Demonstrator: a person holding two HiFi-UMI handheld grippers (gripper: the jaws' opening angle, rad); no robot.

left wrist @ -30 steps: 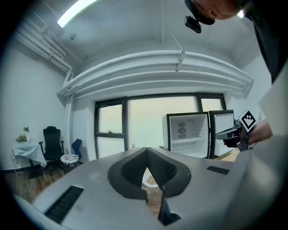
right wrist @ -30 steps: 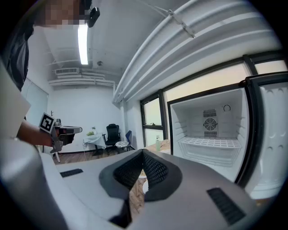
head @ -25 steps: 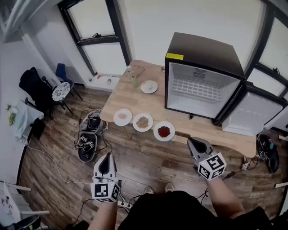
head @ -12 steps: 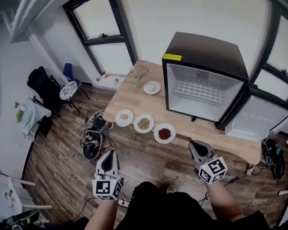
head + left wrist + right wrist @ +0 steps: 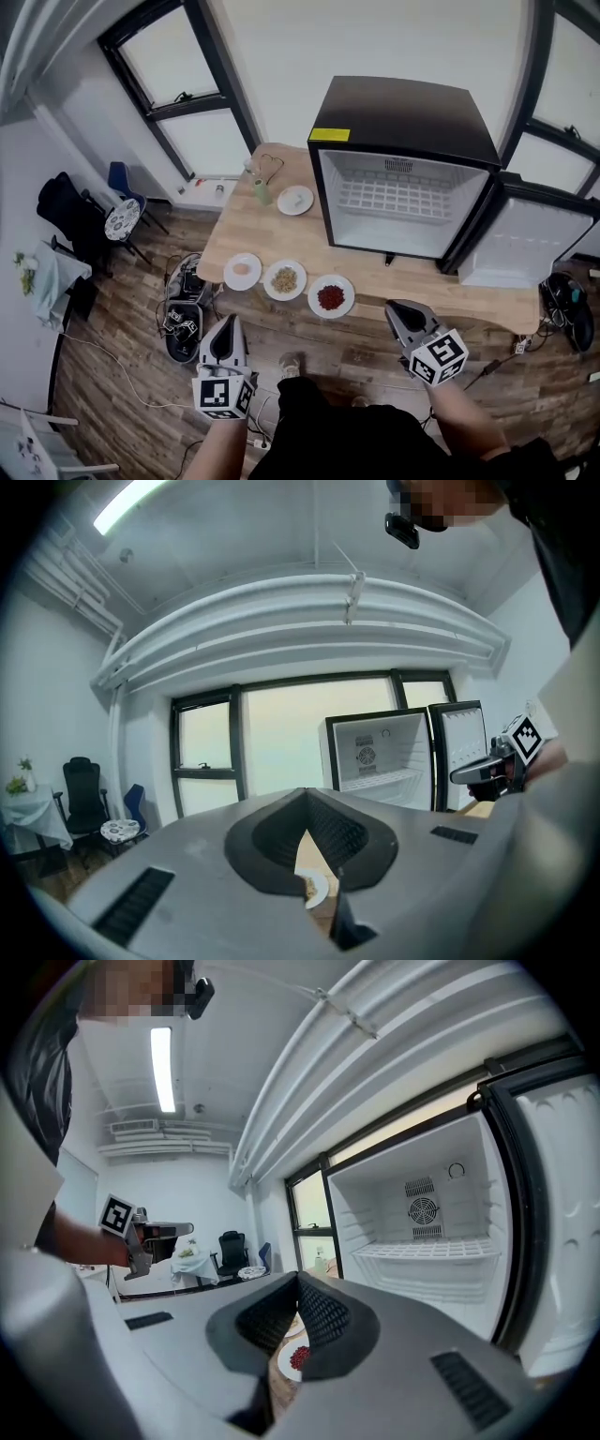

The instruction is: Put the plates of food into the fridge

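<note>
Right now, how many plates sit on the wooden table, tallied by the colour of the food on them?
plate with red food: 1
plate with beige food: 1
plate with pinkish food: 1
plate with pale food: 1
Total: 4 plates

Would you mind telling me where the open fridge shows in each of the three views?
Head view: fridge upper right, standing on the table.
Left gripper view: fridge right of centre, door open.
Right gripper view: fridge fills the right half.
Shared landmark: the black-framed window left of the fridge.
</note>
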